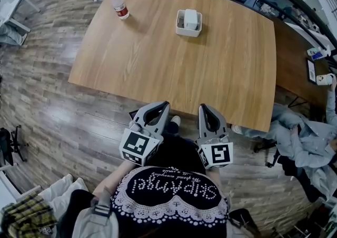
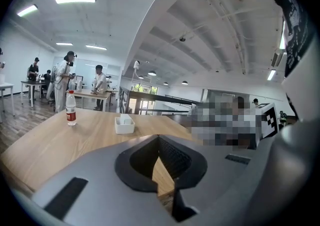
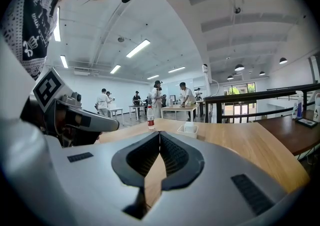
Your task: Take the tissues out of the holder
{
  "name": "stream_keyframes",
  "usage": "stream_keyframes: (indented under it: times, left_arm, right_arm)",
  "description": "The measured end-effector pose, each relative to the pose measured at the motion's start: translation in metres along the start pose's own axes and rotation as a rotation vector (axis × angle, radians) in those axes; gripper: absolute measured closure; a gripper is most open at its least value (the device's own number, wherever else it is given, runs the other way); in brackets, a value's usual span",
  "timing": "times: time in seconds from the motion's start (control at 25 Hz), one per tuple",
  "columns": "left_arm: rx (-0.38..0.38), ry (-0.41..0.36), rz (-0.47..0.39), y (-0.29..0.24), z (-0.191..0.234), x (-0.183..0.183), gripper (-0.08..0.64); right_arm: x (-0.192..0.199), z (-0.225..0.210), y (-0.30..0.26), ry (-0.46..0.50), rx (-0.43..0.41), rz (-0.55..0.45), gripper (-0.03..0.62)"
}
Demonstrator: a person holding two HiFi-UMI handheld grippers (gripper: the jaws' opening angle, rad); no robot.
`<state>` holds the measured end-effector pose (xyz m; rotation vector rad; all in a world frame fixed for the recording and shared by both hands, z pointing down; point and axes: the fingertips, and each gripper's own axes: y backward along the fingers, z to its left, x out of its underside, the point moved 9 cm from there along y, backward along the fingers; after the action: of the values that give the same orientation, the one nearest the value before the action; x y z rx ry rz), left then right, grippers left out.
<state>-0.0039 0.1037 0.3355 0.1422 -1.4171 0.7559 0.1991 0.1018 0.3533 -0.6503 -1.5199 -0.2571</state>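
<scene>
Two hand-held grippers lie at the lower centre of the head view, short of the near edge of the wooden table (image 1: 158, 68). The left gripper (image 1: 164, 105) and the right gripper (image 1: 204, 107) each have their jaws closed tip to tip, with nothing between them. The white holder (image 1: 187, 32) stands in the upper centre of the frame, with the tissues (image 1: 190, 18) inside it. A water bottle (image 1: 119, 4) stands at upper left, well apart from the holder.
</scene>
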Motion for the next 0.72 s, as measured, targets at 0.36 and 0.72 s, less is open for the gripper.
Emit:
stream_keyframes:
  times: [0.36, 0.72]
  left_arm:
    - [0.049, -0.015, 0.004, -0.007, 0.002, -0.005, 0.554]
    - [0.116, -0.014, 0.021, -0.024, 0.022, -0.013, 0.554]
  right_arm:
    - [-0.001, 0.002, 0.001, -0.002, 0.042, 0.003, 0.583]
    - [-0.004, 0.001, -0.014, -0.016, 0.096, 0.027, 0.583]
